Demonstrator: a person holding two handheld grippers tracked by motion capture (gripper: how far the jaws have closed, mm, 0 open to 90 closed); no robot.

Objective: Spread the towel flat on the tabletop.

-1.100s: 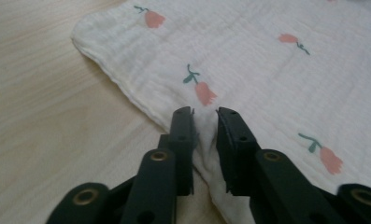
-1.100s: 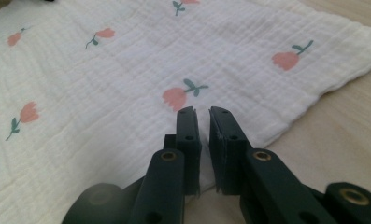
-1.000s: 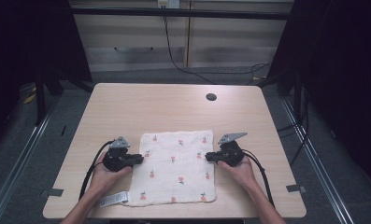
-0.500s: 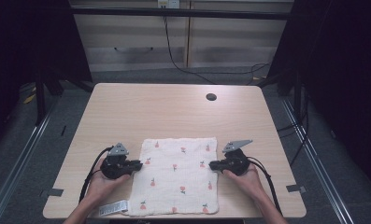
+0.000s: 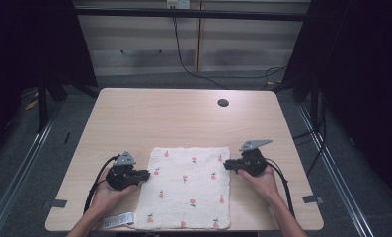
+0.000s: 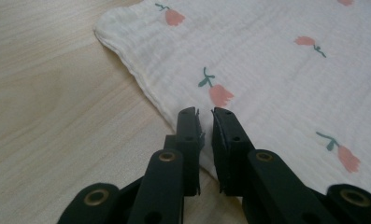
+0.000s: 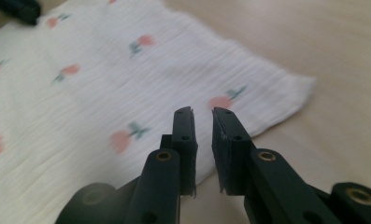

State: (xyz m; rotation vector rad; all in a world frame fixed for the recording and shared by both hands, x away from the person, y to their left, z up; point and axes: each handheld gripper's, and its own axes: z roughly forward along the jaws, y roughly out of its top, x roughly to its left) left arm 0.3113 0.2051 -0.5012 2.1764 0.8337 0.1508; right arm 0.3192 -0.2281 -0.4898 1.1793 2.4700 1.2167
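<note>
A white cloth (image 5: pixel 188 187) printed with small flowers lies flat on the surface (image 5: pixel 159 118), at its near edge. The left gripper (image 5: pixel 145 175) sits at the cloth's left edge, fingers narrowed, having just closed a little. The right gripper (image 5: pixel 226 165) sits at its right edge, fingers narrow, just opening, holding nothing.

Black left gripper (image 5: pixel 143 175), black right gripper (image 5: pixel 226 165), grey three-cornered plates, brass rivets, black cables

Far table (image 5: pixel 183 118) half free; cloth (image 5: pixel 188 187) flat, no obstacle between hands.
</note>
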